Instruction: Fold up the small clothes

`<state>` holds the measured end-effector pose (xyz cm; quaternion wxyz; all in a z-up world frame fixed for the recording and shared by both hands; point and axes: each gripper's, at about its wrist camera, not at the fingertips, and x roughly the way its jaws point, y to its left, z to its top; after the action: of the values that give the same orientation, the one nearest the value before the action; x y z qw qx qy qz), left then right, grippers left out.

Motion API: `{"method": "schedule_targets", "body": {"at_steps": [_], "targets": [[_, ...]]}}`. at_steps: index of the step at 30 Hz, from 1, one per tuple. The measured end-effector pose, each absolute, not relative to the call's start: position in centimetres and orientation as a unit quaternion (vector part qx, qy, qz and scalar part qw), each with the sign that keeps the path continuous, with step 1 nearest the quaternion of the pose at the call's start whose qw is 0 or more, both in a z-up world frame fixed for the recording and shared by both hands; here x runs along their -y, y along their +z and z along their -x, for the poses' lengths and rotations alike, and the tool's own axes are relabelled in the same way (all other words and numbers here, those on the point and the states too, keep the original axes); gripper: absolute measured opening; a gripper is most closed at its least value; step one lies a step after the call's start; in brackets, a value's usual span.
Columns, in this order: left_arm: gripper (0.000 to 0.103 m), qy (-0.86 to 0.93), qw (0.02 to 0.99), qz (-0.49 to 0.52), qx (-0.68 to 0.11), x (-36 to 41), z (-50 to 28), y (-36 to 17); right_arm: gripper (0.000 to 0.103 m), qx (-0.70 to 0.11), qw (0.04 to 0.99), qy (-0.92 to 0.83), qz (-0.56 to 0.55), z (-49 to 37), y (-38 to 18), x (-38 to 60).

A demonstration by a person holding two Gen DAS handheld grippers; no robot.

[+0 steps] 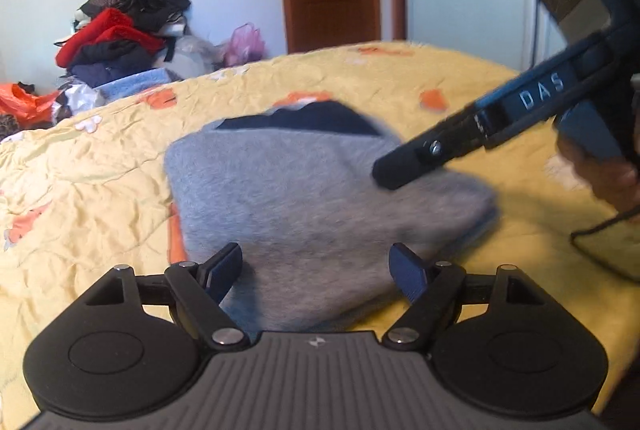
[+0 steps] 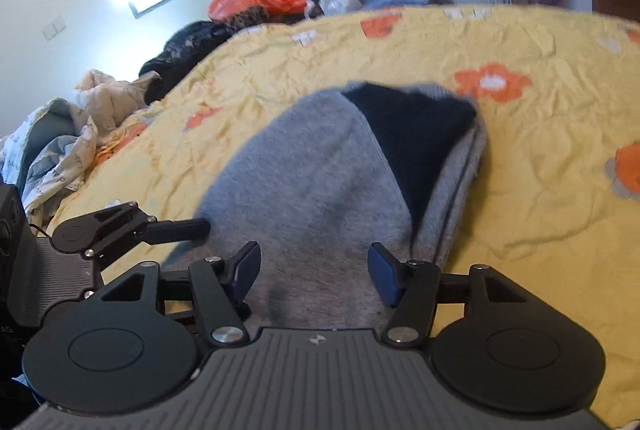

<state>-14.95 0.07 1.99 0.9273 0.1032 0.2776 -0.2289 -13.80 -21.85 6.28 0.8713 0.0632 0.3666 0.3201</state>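
Left gripper [image 1: 316, 270]: jaws apart, empty, over the near edge of the garment [image 1: 304, 190]. Right gripper [image 2: 314, 270]: jaws apart, likewise empty above the grey cloth. Garment lies folded on the yellow quilt [image 1: 100, 170]. Beyond, a clothes pile [image 1: 120, 30] by the wall.

A grey garment [image 2: 320, 174] with a navy panel is lying on a yellow bedspread [image 2: 540, 198] showing orange and white flowers, while the black grippers' pads [image 2: 386, 270] are showing blue.
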Motion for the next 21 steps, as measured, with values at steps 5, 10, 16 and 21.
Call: {"method": "schedule_targets", "body": {"at_steps": [5, 10, 16, 21], "targets": [[0.081, -0.201, 0.923, -0.107, -0.312, -0.7, 14.9, 0.2, 0.071, -0.388, 0.864, 0.315, -0.055, 14.7, 3.2, 22.0], [0.081, -0.157, 0.945, -0.042, -0.285, -2.7, 17.1, 3.0, 0.076, -0.373, 0.874, 0.294, -0.105, 17.4, 5.8, 23.6], [0.083, -0.072, 0.938, 0.011, -0.338, -3.9, 16.2, 1.8, 0.095, -0.321, 0.918, 0.216, -0.089, 22.1, 7.4, 25.8], [0.088, -0.063, 0.935, -0.003, -0.349, -2.4, 17.1, 0.2, 0.103, -0.321, 0.931, 0.159, -0.070, 26.2, 6.6, 27.7]]}}
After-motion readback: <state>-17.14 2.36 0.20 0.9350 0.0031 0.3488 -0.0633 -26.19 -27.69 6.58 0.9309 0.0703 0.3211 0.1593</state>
